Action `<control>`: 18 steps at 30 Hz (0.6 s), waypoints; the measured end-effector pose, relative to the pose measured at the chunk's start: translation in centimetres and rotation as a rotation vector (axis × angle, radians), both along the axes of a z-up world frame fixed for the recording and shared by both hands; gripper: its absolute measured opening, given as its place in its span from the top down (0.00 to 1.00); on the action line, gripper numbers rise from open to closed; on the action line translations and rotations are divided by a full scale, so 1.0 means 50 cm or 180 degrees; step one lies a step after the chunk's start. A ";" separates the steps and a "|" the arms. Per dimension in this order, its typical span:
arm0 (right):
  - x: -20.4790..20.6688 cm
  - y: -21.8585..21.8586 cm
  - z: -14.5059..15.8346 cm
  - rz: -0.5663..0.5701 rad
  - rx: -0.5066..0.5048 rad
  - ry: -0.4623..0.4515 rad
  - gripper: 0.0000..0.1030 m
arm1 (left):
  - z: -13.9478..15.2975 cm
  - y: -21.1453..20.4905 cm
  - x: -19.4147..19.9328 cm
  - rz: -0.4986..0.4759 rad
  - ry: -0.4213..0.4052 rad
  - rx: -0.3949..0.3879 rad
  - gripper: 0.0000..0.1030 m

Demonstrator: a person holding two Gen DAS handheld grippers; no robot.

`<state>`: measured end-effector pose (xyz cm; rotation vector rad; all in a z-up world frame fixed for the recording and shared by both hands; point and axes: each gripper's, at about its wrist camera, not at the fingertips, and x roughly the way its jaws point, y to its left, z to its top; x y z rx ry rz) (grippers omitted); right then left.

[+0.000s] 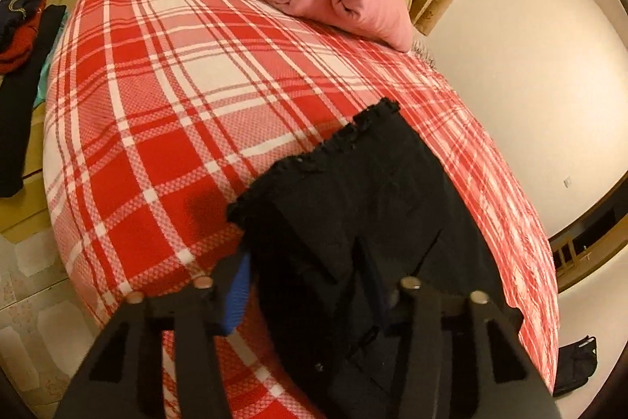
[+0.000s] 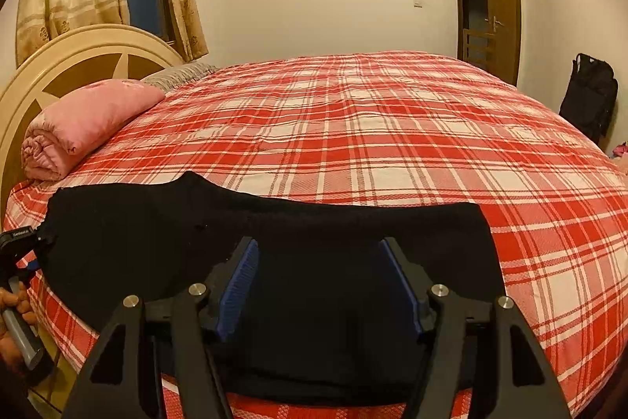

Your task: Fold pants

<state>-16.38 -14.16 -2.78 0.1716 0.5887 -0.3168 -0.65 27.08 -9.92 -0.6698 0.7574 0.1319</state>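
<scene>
- Black pants [image 2: 271, 246] lie flat along the near edge of the plaid bed [image 2: 392, 128].
- Left gripper [image 1: 310, 273] is spread open at the waistband end.
- Right gripper [image 2: 320, 281] hovers open over the pants.
- Pink quilt [image 2: 82, 124] sits by the headboard.

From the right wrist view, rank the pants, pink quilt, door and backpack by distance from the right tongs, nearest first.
1. Pants: directly under the right tongs, at the near bed edge.
2. Pink quilt: left, by the headboard.
3. Backpack: far right, past the bed.
4. Door: on the far wall.
</scene>
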 end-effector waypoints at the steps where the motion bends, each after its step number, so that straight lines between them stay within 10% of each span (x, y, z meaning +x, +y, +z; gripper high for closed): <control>1: -0.002 -0.003 0.001 -0.0019 0.0010 -0.0007 0.37 | 0.001 0.003 -0.002 -0.0016 -0.0013 -0.0020 0.59; 11: -0.021 -0.019 0.007 -0.0124 0.0064 -0.0062 0.37 | 0.020 -0.004 -0.009 -0.0049 -0.0084 0.0067 0.63; 18: -0.020 -0.020 0.004 -0.0138 0.0084 -0.0035 0.37 | -0.004 0.004 0.002 0.0042 0.0015 -0.0090 0.43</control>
